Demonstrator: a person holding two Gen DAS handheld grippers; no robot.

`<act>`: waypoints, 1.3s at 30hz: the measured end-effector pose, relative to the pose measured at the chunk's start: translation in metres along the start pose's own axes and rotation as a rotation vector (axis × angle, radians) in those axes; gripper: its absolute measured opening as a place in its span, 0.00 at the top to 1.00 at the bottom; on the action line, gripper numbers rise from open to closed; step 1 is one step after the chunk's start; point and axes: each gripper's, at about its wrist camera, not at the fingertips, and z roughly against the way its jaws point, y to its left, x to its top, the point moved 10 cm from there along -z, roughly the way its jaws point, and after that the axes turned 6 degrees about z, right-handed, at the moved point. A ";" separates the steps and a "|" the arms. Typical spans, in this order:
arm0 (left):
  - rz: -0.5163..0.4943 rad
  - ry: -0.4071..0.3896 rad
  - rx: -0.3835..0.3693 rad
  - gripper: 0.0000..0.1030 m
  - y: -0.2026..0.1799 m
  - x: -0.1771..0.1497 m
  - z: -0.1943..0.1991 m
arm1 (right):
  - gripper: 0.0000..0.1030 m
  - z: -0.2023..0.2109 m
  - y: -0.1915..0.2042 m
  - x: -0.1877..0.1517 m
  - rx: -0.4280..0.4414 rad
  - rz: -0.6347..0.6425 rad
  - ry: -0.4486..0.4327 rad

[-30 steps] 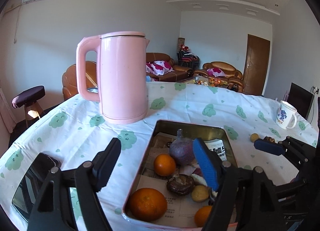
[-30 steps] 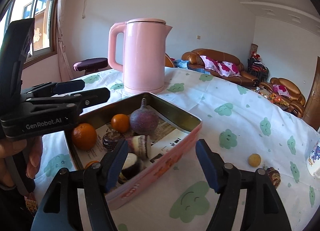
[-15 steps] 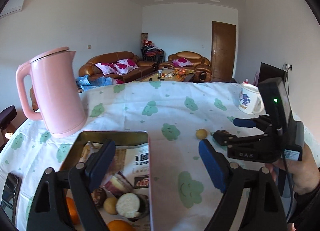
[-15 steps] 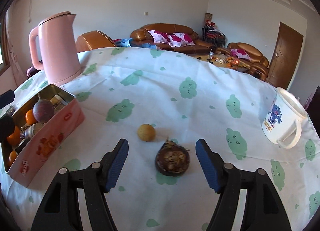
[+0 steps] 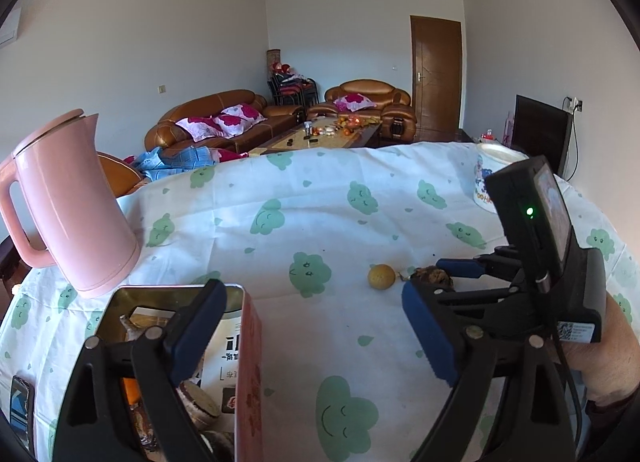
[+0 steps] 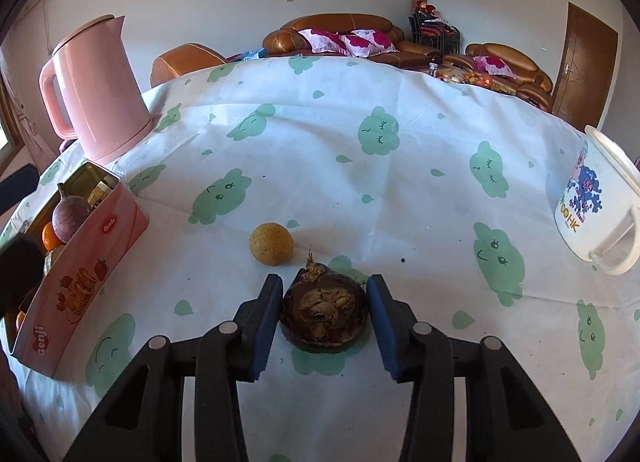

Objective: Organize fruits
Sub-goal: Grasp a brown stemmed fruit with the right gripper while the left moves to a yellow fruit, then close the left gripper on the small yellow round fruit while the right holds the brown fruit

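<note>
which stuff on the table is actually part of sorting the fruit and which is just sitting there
Part of the job:
- dark brown fruit, between the closing jaws of the right hand-held gripper
- small yellow fruit, loose on the cloth
- pink tin with fruit in it

Just lying about:
- pink kettle
- white mug
- phone

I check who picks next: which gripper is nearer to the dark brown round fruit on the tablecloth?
Right. The right gripper has the dark brown round fruit between its closing jaws. The left gripper hangs apart, beside the pink tin box.
</note>
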 end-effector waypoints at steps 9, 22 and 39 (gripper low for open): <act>-0.019 0.107 0.005 0.11 -0.025 -0.005 -0.049 | 0.56 0.020 -0.052 0.000 -0.108 -0.105 -0.072; 0.003 0.265 -0.062 0.46 -0.058 -0.021 -0.110 | 0.56 0.029 -0.077 -0.003 -0.137 -0.182 -0.098; 0.010 0.312 -0.091 0.60 -0.063 -0.026 -0.130 | 0.56 0.029 -0.075 -0.003 -0.137 -0.165 -0.101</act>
